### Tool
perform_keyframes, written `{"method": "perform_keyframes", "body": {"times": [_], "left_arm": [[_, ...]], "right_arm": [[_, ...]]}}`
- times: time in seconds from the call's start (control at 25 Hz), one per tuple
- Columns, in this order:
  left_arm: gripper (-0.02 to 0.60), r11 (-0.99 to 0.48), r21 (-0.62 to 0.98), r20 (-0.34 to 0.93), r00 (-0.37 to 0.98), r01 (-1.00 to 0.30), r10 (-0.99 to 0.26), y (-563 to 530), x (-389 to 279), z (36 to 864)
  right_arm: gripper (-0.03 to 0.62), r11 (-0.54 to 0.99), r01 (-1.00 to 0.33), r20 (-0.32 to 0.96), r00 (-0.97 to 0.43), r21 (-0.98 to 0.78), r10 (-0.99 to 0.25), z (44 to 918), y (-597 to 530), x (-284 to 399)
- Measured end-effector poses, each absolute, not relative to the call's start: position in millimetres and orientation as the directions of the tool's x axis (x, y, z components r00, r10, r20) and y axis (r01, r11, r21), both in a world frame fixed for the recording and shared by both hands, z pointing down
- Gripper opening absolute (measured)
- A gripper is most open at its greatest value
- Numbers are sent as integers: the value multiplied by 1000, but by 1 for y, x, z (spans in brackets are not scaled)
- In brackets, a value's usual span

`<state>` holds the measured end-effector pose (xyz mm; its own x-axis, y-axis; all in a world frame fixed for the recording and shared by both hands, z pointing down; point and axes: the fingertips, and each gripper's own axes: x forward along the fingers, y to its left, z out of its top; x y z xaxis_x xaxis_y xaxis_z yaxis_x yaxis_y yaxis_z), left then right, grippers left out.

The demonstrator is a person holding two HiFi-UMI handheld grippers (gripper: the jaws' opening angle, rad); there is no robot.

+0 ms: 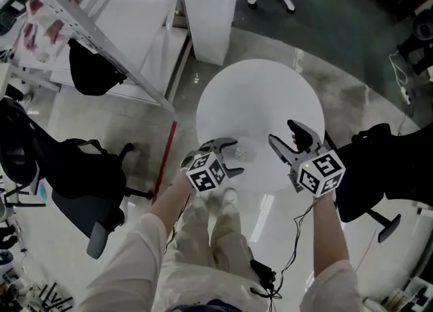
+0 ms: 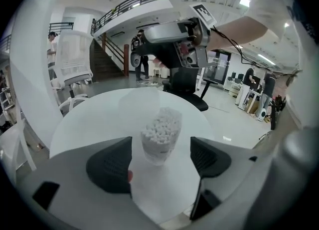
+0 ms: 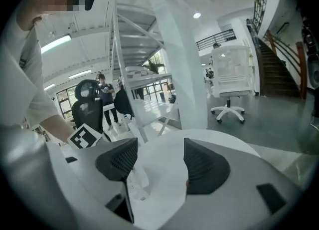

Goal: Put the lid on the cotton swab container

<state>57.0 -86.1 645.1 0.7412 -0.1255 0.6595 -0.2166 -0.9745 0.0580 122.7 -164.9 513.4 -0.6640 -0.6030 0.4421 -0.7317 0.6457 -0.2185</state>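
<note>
1. The counter point(image 1: 260, 94) is round and white. Both grippers are held over its near edge.
2. The cotton swab container point(image 2: 160, 133) is a small clear cup full of white swabs. It sits on the counter near that edge, over on the left side point(image 1: 245, 153).
3. The container has no lid on it, and the white swab tips show at the top.
4. The left gripper point(image 2: 159, 161) has its jaws wide apart and grips nothing. The container is just in front of the gap between them, and neither jaw touches it.
5. In the head view the left gripper point(image 1: 229, 157) points to the right at the container.
6. The right gripper point(image 3: 159, 161) also has its jaws apart and is gripping nothing. Between them you see mostly bare white counter.
7. In the head view the right gripper point(image 1: 282, 132) is just to the right of the container and does not touch it.
8. A faint see-through shape point(image 2: 135, 105) stands on the counter just behind the container. I cannot tell if it is the lid.
9. A black chair point(image 1: 74, 175) stands on the floor to the left of the counter
</note>
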Motion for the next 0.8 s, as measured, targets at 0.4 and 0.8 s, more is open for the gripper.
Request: {"method": "perform_keyframes", "body": {"times": [0.4, 0.8], "left_arm": [[323, -977, 44, 650, 749, -207, -129, -91, 62, 659], [250, -985, 15, 651, 749, -173, -122, -90, 66, 664]], "right_arm": [[270, 733, -574, 552, -768, -366, -326, 570, -154, 89], [216, 750, -492, 577, -796, -442, -182, 583, -149, 77]]}}
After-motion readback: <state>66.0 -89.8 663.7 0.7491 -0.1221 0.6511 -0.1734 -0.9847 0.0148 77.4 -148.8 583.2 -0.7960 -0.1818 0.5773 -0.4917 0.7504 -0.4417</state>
